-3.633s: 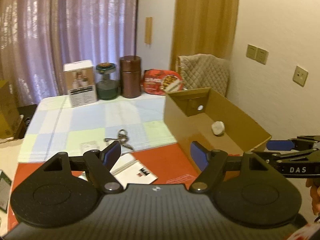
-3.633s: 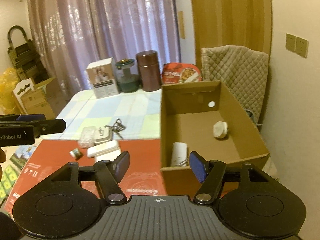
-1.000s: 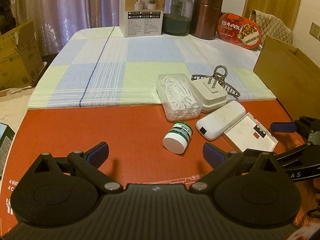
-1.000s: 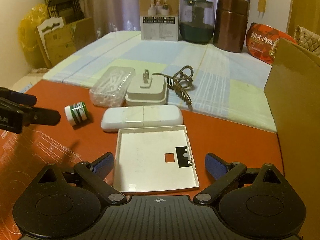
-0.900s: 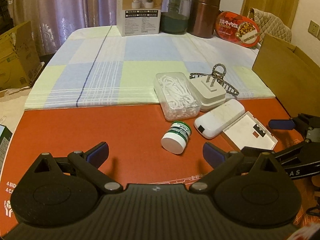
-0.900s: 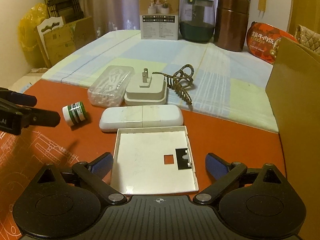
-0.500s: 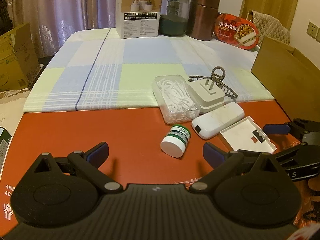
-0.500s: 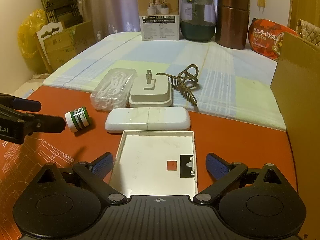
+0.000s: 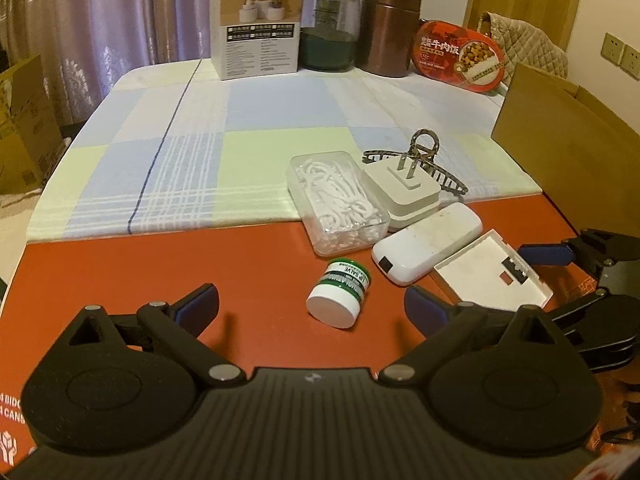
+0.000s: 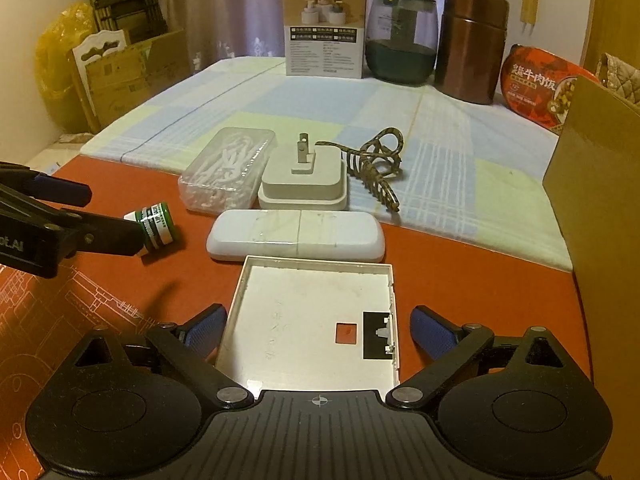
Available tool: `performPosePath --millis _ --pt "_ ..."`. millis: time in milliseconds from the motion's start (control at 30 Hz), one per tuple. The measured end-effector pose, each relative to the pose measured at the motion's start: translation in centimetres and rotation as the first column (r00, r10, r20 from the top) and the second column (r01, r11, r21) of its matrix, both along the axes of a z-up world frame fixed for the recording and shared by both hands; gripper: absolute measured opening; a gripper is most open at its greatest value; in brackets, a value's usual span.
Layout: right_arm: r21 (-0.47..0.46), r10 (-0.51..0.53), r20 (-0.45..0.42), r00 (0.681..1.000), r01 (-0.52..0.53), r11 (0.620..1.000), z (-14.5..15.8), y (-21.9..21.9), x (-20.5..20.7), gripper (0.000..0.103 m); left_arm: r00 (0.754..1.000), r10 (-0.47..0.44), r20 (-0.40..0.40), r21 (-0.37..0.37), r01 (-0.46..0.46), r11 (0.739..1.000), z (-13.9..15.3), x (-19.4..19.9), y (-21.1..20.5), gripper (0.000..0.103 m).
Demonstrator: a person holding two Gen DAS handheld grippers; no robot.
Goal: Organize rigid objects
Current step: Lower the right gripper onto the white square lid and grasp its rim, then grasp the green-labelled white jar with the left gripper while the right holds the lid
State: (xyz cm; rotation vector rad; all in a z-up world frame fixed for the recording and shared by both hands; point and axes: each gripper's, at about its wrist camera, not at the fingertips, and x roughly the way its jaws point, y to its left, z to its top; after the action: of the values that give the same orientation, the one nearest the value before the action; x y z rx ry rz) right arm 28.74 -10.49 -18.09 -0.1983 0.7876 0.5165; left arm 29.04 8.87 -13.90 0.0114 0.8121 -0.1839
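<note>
A small green-and-white lip salve jar (image 9: pixel 340 296) lies on its side on the orange mat (image 9: pixel 160 272). It sits between the fingers of my left gripper (image 9: pixel 312 306), nearer the right one; the jaws are closing and no pad touches it. A flat white square cover (image 10: pixel 304 320) lies between the fingers of my right gripper (image 10: pixel 318 328), whose jaws are also closing, pads just off its edges. Beyond are a white oblong case (image 10: pixel 296 236), a plug adapter (image 10: pixel 304 180), a clear box of floss picks (image 10: pixel 228 168) and a hair claw (image 10: pixel 376 168).
An open cardboard box (image 9: pixel 560 152) stands at the right edge. A checked cloth (image 9: pixel 240 120) covers the far table, with a carton (image 9: pixel 256 24), a glass jar (image 9: pixel 328 28), a copper canister (image 9: pixel 388 28) and a red food tub (image 9: pixel 460 60) along its back.
Seconds ago both grippers faced the cardboard box; now they sit low over the mat. In the last second the objects drew slightly nearer and both pairs of fingers narrowed a little.
</note>
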Motion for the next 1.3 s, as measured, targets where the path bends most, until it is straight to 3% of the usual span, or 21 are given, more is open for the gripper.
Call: performPosePath --millis 133,767,933,1300 --pt "-0.002 -0.012 -0.002 1.000 0.012 1.000 0.3 -0.1 0.0 0.085 1.000 -0.028 0.005 0.016 0.028 0.999 -0.4 0.3 -0.4 0.088" --pt "-0.001 -0.099 -0.015 0.995 0.099 0.995 1.2 -1.5 -0.5 0.085 0.994 -0.113 0.005 0.093 0.112 0.989 -1.5 0.9 -2.6 0.027" --pt "0.005 -0.110 -0.013 0.994 0.110 0.994 1.6 -1.9 -0.6 0.085 0.996 -0.088 -0.008 0.105 0.088 0.991 -1.4 0.5 -3.1 0.027" --pt "0.039 -0.148 0.002 0.989 0.148 0.988 3.3 -3.4 -1.6 0.085 0.999 -0.046 -0.022 0.048 0.047 0.998 -0.3 -2.0 -4.1 0.026"
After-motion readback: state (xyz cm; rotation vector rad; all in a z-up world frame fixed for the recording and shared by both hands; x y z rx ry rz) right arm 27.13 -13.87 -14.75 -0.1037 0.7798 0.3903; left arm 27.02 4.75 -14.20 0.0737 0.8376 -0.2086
